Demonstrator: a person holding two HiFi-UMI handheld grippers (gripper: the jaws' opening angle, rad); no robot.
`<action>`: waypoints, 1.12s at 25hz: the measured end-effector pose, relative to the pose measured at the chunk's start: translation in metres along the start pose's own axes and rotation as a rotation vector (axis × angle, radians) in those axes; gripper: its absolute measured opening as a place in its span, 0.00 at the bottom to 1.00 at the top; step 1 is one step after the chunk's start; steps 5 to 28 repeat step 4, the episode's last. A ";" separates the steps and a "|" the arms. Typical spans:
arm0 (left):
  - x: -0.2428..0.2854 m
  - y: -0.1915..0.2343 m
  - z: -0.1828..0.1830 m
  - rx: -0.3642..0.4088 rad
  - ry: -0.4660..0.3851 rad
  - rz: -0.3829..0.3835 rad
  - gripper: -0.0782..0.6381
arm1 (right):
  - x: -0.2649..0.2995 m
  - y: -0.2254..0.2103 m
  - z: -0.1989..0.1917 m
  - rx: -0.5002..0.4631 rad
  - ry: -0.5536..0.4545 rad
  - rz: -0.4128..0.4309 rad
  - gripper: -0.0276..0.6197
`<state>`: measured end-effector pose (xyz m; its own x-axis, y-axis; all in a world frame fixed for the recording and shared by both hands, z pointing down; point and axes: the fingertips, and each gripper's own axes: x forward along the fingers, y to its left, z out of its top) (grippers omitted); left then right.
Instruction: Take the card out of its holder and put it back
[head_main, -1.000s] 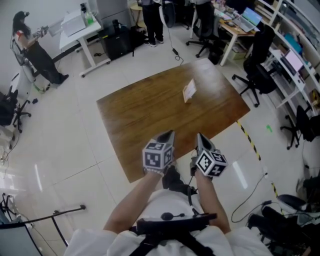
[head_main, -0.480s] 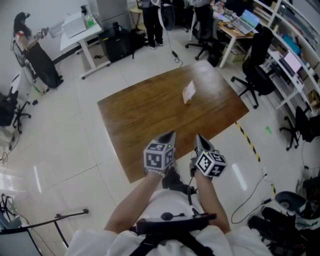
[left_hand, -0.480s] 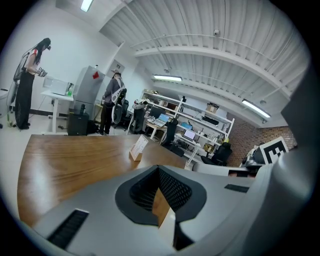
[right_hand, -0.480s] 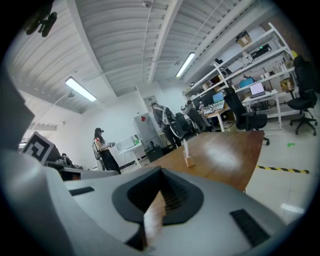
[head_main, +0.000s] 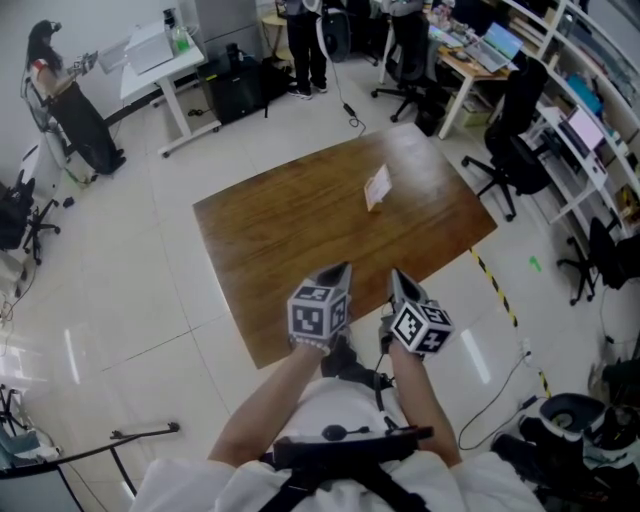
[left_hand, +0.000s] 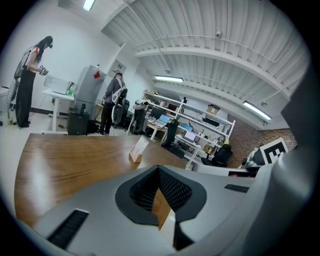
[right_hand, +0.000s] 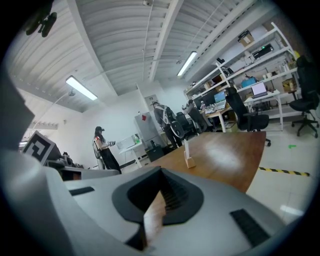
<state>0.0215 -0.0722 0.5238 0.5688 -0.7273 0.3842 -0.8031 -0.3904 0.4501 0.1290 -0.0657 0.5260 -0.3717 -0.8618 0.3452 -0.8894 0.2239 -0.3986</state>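
a: the fingers (left_hand: 173, 190) of the left gripper (head_main: 342, 267), are they spread or together?
b: pressed together, tips meeting, nothing between them. the right gripper (head_main: 396, 272) is the same: its pads (right_hand: 173, 198) close to a point and pinch nothing.
a: and the card (head_main: 379, 182)?
b: it stands upright in its small wooden holder (left_hand: 134, 158) on the far half of the brown table (head_main: 290, 240), well apart from both grippers. they hover side by side at the table's near edge. a black office chair (head_main: 520, 115) stands beyond the table's right side.
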 end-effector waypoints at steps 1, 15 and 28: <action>0.001 -0.001 -0.001 0.000 0.000 -0.002 0.10 | -0.001 -0.001 0.000 0.000 0.000 -0.002 0.04; 0.003 -0.004 -0.003 0.001 0.003 -0.006 0.10 | -0.002 -0.006 0.001 0.002 0.000 -0.006 0.04; 0.003 -0.004 -0.003 0.001 0.003 -0.006 0.10 | -0.002 -0.006 0.001 0.002 0.000 -0.006 0.04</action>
